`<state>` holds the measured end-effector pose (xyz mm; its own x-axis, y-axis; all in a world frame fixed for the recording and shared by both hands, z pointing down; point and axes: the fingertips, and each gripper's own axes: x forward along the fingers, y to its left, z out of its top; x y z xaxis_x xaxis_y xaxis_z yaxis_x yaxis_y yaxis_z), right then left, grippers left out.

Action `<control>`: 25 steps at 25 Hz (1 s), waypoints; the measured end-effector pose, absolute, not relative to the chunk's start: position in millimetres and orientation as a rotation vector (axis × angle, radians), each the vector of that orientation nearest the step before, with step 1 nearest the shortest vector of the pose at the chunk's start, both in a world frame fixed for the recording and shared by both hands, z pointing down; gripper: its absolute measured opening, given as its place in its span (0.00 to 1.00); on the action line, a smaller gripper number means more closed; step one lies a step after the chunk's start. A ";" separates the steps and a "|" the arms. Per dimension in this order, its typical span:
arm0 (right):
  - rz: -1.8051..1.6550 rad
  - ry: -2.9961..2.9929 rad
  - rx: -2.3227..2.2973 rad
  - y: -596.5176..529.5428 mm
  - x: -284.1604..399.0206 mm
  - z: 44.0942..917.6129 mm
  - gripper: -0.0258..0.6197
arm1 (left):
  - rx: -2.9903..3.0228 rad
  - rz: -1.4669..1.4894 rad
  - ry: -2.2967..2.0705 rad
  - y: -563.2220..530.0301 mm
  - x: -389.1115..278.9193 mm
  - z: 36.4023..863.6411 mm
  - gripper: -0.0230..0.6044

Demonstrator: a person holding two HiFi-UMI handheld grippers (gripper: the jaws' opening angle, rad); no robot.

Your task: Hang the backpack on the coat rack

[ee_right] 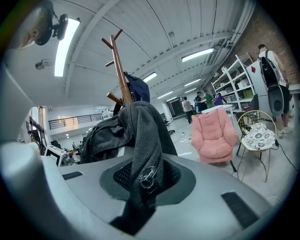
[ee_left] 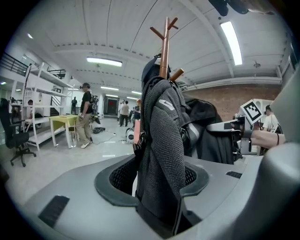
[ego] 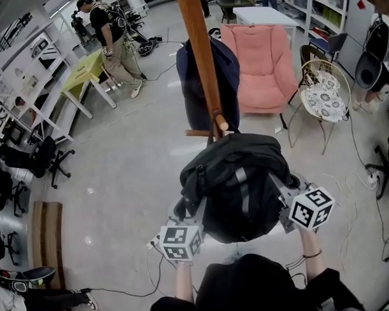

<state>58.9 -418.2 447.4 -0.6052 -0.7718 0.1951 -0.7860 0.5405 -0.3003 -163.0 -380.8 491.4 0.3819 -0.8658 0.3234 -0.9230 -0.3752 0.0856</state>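
Two claws flank the black backpack (ego: 237, 188), whose top sits at a low peg of the wooden coat rack (ego: 201, 62). We see the left claw (ee_left: 161, 206) spread around one mesh strap (ee_left: 161, 154); the right claw (ee_right: 140, 199) pinches the other mesh strap (ee_right: 145, 154).

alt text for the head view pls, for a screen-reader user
Seen from steeply above, a black backpack sits against a wooden coat rack, its top at a peg, with the left gripper and right gripper at its lower sides. Behind it are a navy garment on the rack, a pink armchair and a person further back.
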 end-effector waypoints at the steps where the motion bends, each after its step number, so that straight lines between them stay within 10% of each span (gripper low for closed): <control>1: 0.560 -2.726 1.371 -417.9 58.5 446.9 0.13 | 2.390 0.330 -1.587 -381.4 -162.8 491.4 0.35; 13: 0.516 -2.825 1.344 -412.6 60.6 435.2 0.34 | 2.387 0.304 -1.655 -378.7 -168.4 485.2 0.46; 25: 0.373 -2.884 1.378 -387.9 85.8 401.8 0.34 | 2.412 0.217 -1.751 -351.7 -183.6 443.2 0.46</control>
<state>85.8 -387.9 401.8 -0.6308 -0.7754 0.0306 -0.7576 0.6069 -0.2402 -183.6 -351.7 443.2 0.3071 -0.9291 0.2060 -0.9513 -0.3059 0.0384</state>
